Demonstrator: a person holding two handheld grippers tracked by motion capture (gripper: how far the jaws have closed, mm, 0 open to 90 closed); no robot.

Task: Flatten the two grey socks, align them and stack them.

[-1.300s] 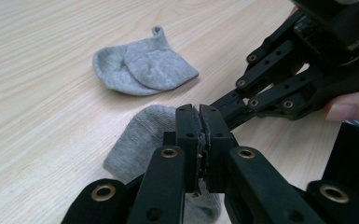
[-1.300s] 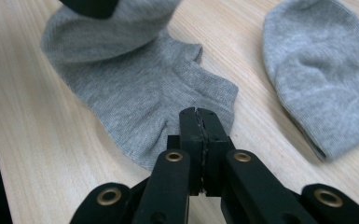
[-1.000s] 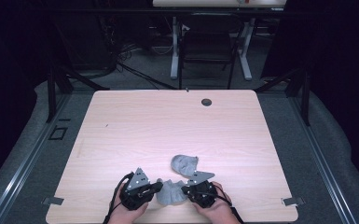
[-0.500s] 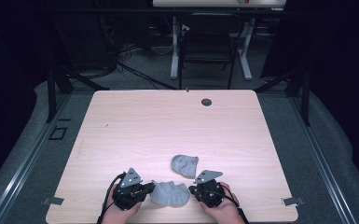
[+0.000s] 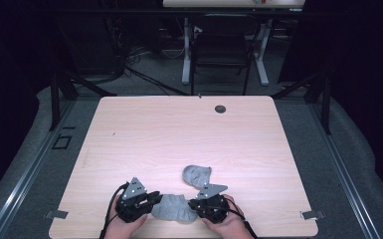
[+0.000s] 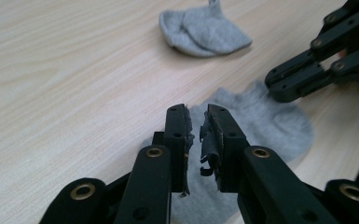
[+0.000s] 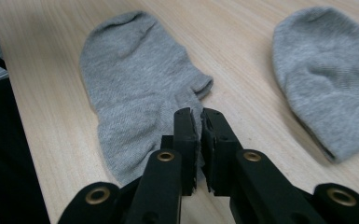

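Socks are the business here: the near sock (image 5: 173, 208) lies flat on the table (image 5: 179, 134) close to its front edge, stretched between the two grippers, while the second sock (image 5: 197, 175) sits just beyond it, a little toward the person's right, apart from both tools.

The left gripper (image 6: 196, 122) hangs over one end of the near sock and the right gripper (image 7: 199, 125) over the other, facing each other across it (a sensible way to pull a soft thing smooth, one end each). Both pairs of jaws have just been opening. In the left gripper view a narrow slit shows between the worn pads, with cloth lying beneath them rather than pinched. The right gripper view shows the same slit, the tips above the sock's edge near its cuff. The fabric looks let go at both ends, though the pads are ragged and the gap is thin, so a last thread of contact cannot be ruled out.

Laid out flat and square to the person, the near sock seems set down on purpose as a base. The second sock lies rounded and partly folded on itself, near enough to fetch next, probably for pairing.
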